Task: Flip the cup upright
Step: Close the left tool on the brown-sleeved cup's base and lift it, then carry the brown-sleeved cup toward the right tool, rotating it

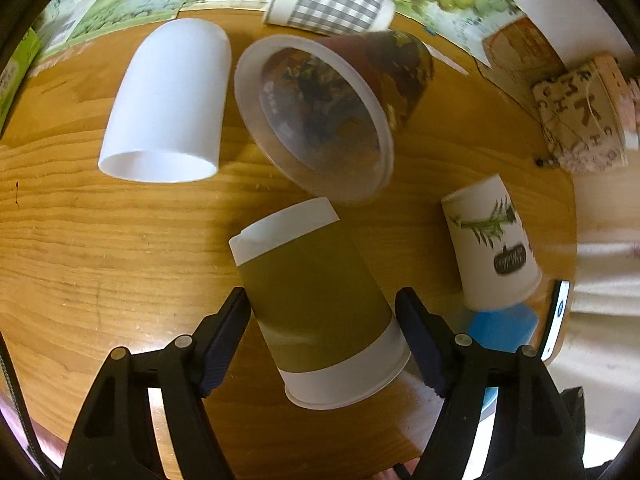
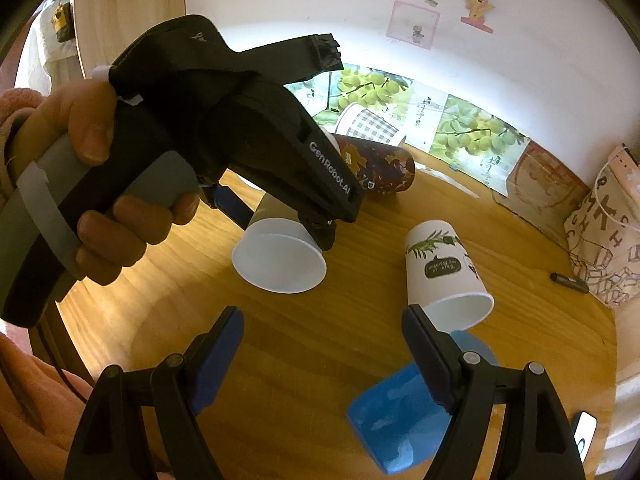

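Note:
An olive-banded white paper cup (image 1: 320,300) stands between the fingers of my left gripper (image 1: 324,336), tilted, with its wide rim toward the camera; the pads flank it closely, but whether they grip it is unclear. In the right wrist view the same cup shows as a white rim (image 2: 280,260) under the hand-held left gripper body (image 2: 248,140). My right gripper (image 2: 320,360) is open and empty above the wooden table (image 2: 300,340).
Other cups lie on their sides: a white one (image 1: 168,100), a dark floral one (image 1: 332,112), a checked one (image 1: 332,0), a leaf-print one (image 1: 492,244) (image 2: 444,272) and a blue one (image 2: 400,412). A lettered bag (image 2: 604,240), marker (image 2: 568,282) and phone (image 1: 558,320) sit at the right.

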A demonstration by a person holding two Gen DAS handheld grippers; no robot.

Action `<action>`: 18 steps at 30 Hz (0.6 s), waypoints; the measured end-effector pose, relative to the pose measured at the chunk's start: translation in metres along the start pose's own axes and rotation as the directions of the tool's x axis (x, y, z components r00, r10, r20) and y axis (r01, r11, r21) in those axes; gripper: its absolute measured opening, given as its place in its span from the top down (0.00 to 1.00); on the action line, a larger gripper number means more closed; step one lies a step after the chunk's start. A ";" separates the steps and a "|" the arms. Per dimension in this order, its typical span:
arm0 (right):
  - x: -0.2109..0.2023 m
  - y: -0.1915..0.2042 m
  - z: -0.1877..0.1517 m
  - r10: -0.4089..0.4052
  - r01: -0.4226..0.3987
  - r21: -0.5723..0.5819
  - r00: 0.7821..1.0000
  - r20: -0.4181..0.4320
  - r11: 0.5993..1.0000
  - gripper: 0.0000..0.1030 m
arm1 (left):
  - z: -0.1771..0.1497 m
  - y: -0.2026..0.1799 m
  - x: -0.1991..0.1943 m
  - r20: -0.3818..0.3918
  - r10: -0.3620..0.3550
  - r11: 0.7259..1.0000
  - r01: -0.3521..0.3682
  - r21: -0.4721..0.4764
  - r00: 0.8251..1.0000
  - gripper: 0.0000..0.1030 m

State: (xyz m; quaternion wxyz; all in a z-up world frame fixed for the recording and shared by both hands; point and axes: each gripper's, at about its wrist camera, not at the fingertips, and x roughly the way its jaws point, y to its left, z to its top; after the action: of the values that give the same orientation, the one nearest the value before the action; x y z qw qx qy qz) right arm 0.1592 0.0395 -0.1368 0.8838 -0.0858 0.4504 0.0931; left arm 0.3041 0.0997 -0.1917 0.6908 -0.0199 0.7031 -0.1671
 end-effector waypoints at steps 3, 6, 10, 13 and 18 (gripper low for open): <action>-0.005 0.002 -0.007 -0.004 0.004 0.003 1.000 -0.002 1.000 0.21 | -0.012 -0.003 0.000 -0.007 -0.007 1.000 0.008 0.026 1.000 0.24; -0.012 0.006 -0.014 -0.005 0.005 0.003 1.000 -0.002 1.000 0.21 | -0.024 -0.005 0.001 -0.013 0.001 0.999 0.000 0.049 1.000 0.24; -0.020 0.012 -0.025 0.002 -0.002 0.001 1.000 0.000 1.000 0.21 | -0.044 -0.010 -0.001 -0.019 0.014 0.996 -0.012 0.087 1.000 0.24; -0.028 0.017 -0.036 0.008 -0.008 -0.008 1.000 0.002 1.000 0.21 | -0.060 -0.013 -0.001 -0.026 0.021 0.993 -0.018 0.116 0.999 0.24; -0.040 0.025 -0.052 0.014 -0.014 -0.032 1.000 -0.005 0.999 0.21 | -0.084 -0.022 0.002 -0.049 0.030 0.989 -0.022 0.149 0.998 0.24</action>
State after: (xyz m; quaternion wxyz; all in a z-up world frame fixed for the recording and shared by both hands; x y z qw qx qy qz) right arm 0.0898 0.0476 -0.1362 0.8805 -0.0968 0.4518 0.1063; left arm 0.2176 0.0957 -0.1884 0.6743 0.0452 0.7064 -0.2105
